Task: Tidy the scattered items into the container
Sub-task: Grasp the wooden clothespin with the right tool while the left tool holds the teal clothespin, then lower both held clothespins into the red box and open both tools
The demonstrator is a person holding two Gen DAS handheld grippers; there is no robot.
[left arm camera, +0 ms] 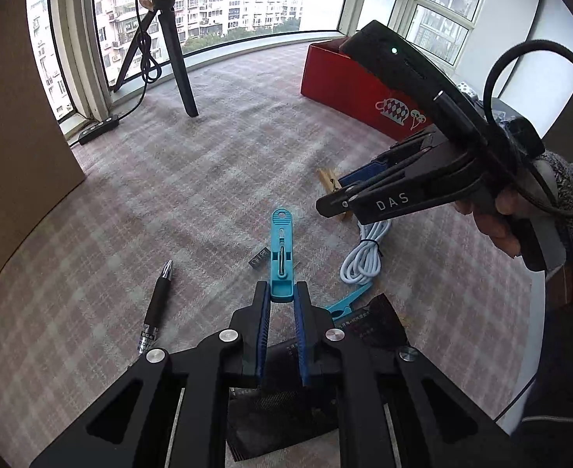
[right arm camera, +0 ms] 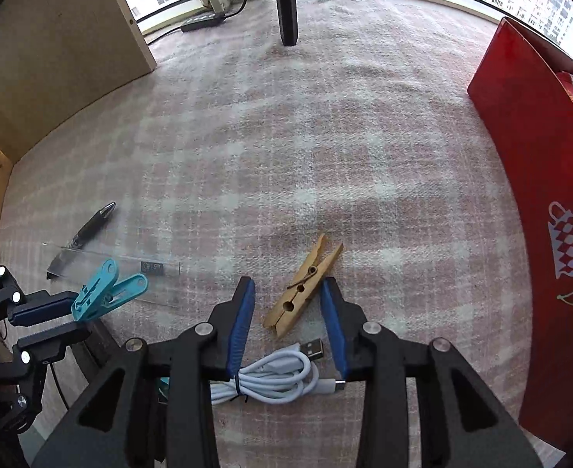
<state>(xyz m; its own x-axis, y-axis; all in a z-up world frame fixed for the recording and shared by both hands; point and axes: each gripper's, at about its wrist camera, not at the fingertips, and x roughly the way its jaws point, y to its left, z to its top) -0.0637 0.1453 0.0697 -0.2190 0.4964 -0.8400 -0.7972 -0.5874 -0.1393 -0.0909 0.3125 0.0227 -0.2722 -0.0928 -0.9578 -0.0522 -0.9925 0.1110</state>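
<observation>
Teal clothespin (left arm camera: 281, 257): sitting clamped in left gripper (left arm camera: 282, 297), lifted off pink plaid cloth (left arm camera: 216, 163). Right gripper (right arm camera: 287, 304): jaws standing apart, gripping nothing, hovering over wooden clothespin (right arm camera: 304, 288) and white USB cable (right arm camera: 278, 378). Red container (right arm camera: 540, 179): standing at 3 o'clock. Black pen (right arm camera: 87, 230): lying at 10 o'clock.

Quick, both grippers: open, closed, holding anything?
Left gripper: shut on the teal clothespin.
Right gripper: open, empty, over the wooden clothespin.
</observation>
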